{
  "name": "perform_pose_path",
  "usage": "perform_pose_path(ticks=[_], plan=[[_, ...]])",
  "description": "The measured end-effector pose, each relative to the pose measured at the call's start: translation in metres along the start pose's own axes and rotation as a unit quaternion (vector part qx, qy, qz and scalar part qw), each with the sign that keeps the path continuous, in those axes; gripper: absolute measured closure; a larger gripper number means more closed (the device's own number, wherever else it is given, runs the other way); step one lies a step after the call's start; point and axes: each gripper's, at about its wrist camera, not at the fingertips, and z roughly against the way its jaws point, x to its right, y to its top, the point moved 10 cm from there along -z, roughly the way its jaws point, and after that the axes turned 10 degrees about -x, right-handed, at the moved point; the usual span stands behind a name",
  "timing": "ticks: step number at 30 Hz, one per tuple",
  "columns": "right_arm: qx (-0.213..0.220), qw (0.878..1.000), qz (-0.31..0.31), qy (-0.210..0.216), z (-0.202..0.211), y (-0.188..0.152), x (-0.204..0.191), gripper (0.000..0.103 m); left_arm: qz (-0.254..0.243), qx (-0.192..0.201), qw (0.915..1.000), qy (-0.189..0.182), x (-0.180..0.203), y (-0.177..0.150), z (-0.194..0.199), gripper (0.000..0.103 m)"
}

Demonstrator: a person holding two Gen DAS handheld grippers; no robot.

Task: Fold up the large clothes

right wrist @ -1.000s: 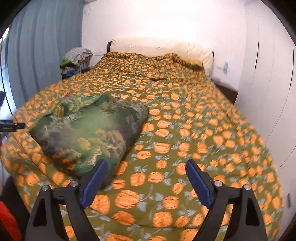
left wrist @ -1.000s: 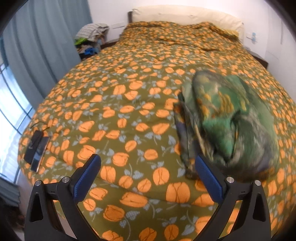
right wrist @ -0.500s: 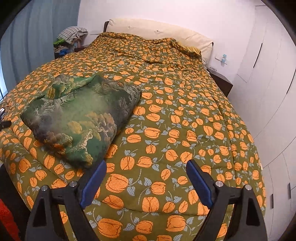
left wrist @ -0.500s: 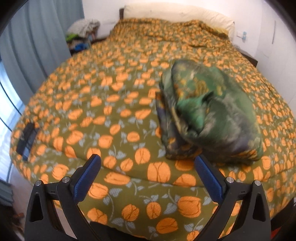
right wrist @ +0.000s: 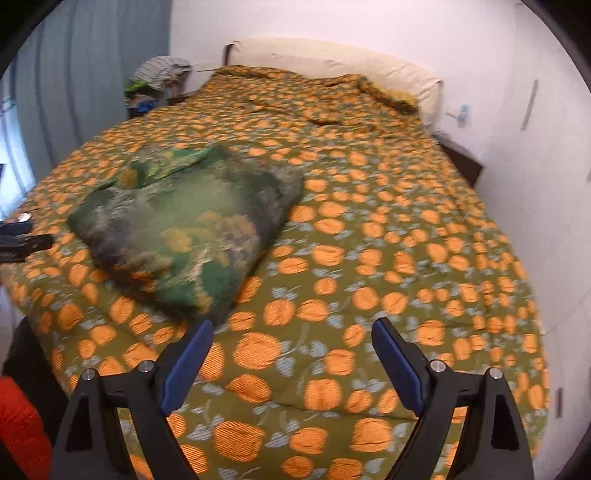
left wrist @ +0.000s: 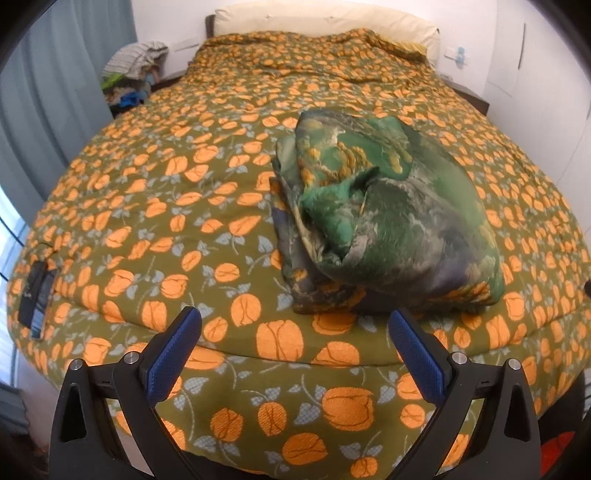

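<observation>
A folded green patterned garment (left wrist: 384,218) lies as a thick bundle near the foot of the bed (left wrist: 207,206), which is covered by an olive quilt with orange flowers. My left gripper (left wrist: 293,325) is open and empty, hovering over the bed's front edge just short of the bundle. In the right wrist view the same garment (right wrist: 188,225) lies left of centre. My right gripper (right wrist: 291,336) is open and empty, over the quilt to the right of the bundle. The tip of the left gripper (right wrist: 22,240) shows at the left edge.
A dark phone-like object (left wrist: 37,295) lies on the bed's left edge. A pile of clothes (left wrist: 133,70) sits on a stand by the curtain (left wrist: 55,92). A cream pillow (left wrist: 325,18) is at the headboard. A red item (right wrist: 22,428) is low at left.
Both grippers have pulled back toward the foot of the bed, away from the folded garment. Both views now sit lower and farther out. The garment has stayed put.
</observation>
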Motion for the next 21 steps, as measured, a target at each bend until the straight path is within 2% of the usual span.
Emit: perform_pose_path(ticks=[3,6,7,8,9,11,12,15,21], plan=[[-0.003,0.999,0.011,0.031,-0.003,-0.007,-0.014,0.013,0.006,-0.012,0.9984,-0.055,0.001,0.003,-0.004,0.002],[-0.009,0.999,0.017,0.050,-0.006,-0.010,-0.026,0.013,0.038,-0.014,0.9908,-0.129,-0.007,0.025,-0.002,0.002],[-0.013,0.998,0.016,0.057,-0.007,-0.009,-0.030,0.013,0.059,-0.015,0.9837,-0.169,-0.012,0.041,-0.002,0.002],[-0.013,0.998,0.014,0.061,-0.009,-0.008,-0.031,0.013,0.071,-0.016,0.9787,-0.192,-0.015,0.049,-0.003,0.002],[-0.012,0.998,0.010,0.067,-0.009,-0.007,-0.033,0.013,0.093,-0.020,0.9686,-0.229,-0.020,0.066,-0.006,0.002],[-0.013,0.997,0.004,0.076,-0.009,-0.004,-0.037,0.013,0.120,-0.032,0.9549,-0.270,-0.025,0.087,-0.016,0.002],[-0.015,0.997,0.003,0.080,-0.010,-0.002,-0.039,0.013,0.137,-0.044,0.9474,-0.286,-0.028,0.099,-0.027,0.002],[-0.018,0.997,0.012,0.078,-0.012,0.000,-0.044,0.013,0.155,-0.074,0.9331,-0.316,-0.025,0.117,-0.058,0.002],[-0.033,0.996,0.023,0.078,-0.021,-0.002,-0.049,0.013,0.180,-0.118,0.9134,-0.346,-0.018,0.111,-0.117,0.002]])
